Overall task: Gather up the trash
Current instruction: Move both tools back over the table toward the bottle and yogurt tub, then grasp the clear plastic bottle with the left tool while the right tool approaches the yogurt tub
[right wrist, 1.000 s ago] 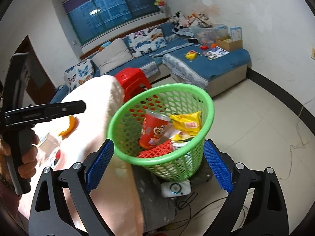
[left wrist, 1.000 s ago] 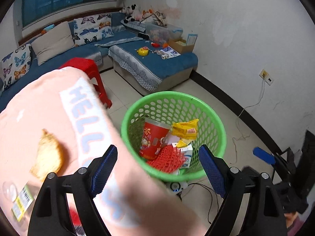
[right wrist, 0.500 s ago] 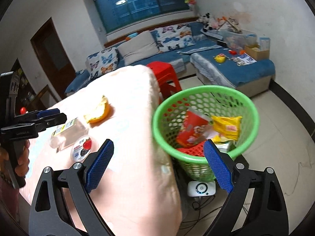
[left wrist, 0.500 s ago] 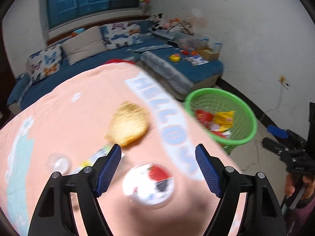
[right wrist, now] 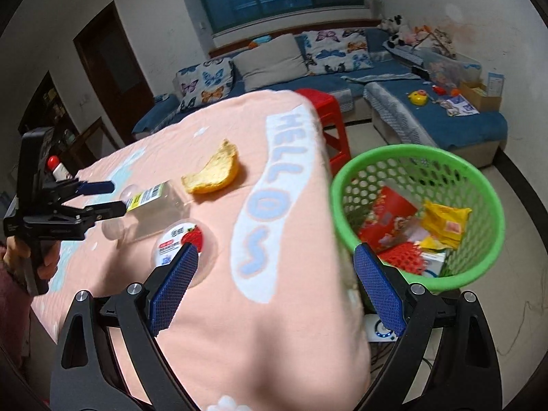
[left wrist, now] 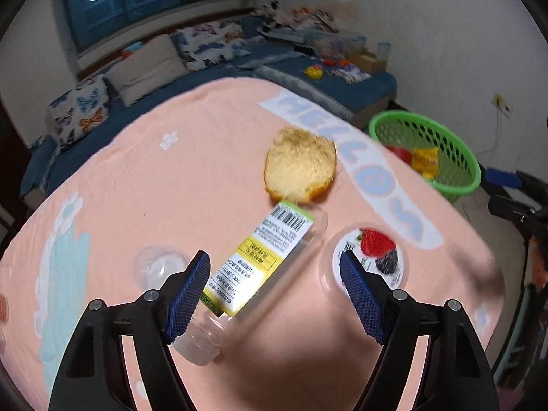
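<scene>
Scene: trash litter lies on a table [left wrist: 178,185] draped in a soft pink cloth, with a green basket [right wrist: 479,260] on the floor at its right edge, low enough to drop trash into.
Left gripper: the left gripper [left wrist: 274,287] hangs over the near part of the table, its jaws spread after closing a little, framing a clear plastic bottle [left wrist: 260,263]; the blue ribbed pads do not press on it.
Bottle: lying on its side, uncapped neck toward the camera, smooth see-through wall, yellow and white label with a barcode; likely the next item to be picked up.
Right gripper: the right gripper [right wrist: 274,287] hovers at the table's right edge, jaws wide apart and empty, between the litter and the basket.
Peel: a curved orange peel [left wrist: 301,167], pale pithy side up, rests just beyond the bottle.
Cup lid: a round, flat foil lid [left wrist: 376,257] printed with berries sits on a clear cup just right of the bottle.
Dome: a small clear plastic dome [left wrist: 157,267] lies left of the bottle.
Basket contents: a red paper cup, a yellow wrapper and red mesh netting already lie inside its perforated wall, so collection is judged partly done.
</scene>
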Tool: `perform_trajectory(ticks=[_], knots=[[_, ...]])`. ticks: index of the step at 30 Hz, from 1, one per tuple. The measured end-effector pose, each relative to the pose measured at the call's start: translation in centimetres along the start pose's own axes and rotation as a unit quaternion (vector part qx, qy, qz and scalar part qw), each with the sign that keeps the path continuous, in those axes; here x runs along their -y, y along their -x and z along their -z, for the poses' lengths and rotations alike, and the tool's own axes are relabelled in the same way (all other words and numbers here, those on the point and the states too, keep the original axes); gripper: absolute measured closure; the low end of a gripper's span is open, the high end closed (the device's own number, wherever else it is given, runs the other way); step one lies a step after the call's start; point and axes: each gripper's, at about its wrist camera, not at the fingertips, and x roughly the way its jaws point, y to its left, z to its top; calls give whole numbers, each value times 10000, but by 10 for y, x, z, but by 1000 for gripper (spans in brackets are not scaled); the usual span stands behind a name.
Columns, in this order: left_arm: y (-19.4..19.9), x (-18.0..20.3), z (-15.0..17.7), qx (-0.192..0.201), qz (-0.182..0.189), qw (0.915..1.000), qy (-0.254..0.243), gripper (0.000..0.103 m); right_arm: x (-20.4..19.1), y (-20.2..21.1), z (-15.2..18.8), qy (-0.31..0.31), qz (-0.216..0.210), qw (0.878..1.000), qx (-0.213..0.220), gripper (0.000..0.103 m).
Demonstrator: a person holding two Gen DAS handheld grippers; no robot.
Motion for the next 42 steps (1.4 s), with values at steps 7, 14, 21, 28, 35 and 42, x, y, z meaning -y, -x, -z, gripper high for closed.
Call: perform_trajectory(ticks=[7, 14, 21, 28, 35, 42], knots=[[-21, -8, 3, -274, 74, 9984, -488, 27, -20, -12, 4, 197, -28, 9996, -195, 11], [-42, -13, 2, -486, 79, 9962, -716, 27, -34, -29, 4, 311, -80, 9986, -420, 11], [-56, -8, -2, -529, 157, 9944, -905, 33, -44, -39, 7, 432, -138, 9974, -551, 11], [-59, -1, 0, -424, 120, 9938, -1019, 44, -53, -43, 9, 533, -200, 9964, -621, 11], [-45, -5, 3, -273, 81, 9965, -791, 55, -65, -51, 14, 695, -278, 9947, -699, 11], [-24, -15, 11, -152, 27, 9992, -377, 57, -85, -66, 16, 964, -362, 9915, -797, 11]])
